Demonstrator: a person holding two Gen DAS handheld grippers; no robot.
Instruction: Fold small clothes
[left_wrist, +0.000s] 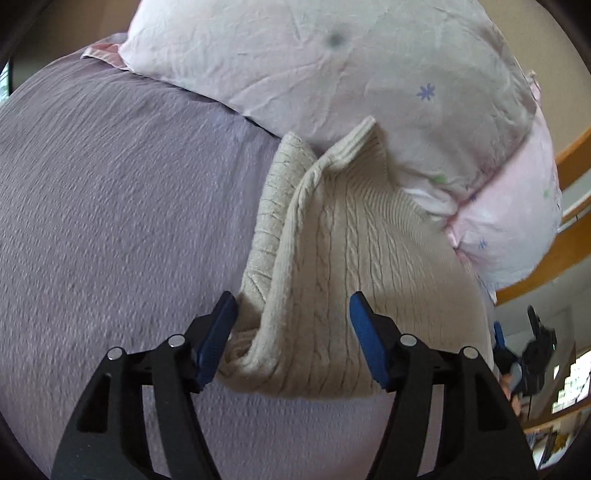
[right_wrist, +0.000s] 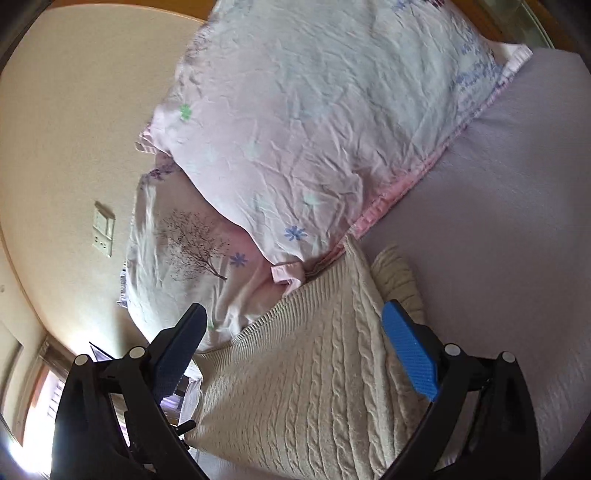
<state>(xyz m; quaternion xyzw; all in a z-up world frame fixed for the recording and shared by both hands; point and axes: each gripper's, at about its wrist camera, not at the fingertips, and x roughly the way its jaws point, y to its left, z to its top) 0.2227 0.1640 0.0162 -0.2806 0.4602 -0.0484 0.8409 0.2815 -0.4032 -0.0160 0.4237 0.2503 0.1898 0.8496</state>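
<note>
A cream cable-knit sweater (left_wrist: 340, 266) lies partly folded on a lilac bedspread (left_wrist: 110, 206), its far end against the pillows. My left gripper (left_wrist: 293, 332) is open, its blue pads on either side of the sweater's near folded edge, one fold bunched by the left pad. The same sweater shows in the right wrist view (right_wrist: 303, 384). My right gripper (right_wrist: 295, 350) is open and straddles the sweater's near part; nothing is clamped. A ribbed sleeve or cuff (right_wrist: 397, 273) pokes out at the sweater's far right.
Two pale pink floral pillows (right_wrist: 314, 122) are stacked at the head of the bed, touching the sweater. A cream wall with a switch plate (right_wrist: 103, 229) is to the left. A wooden bed frame (left_wrist: 576, 158) and room clutter show at the right.
</note>
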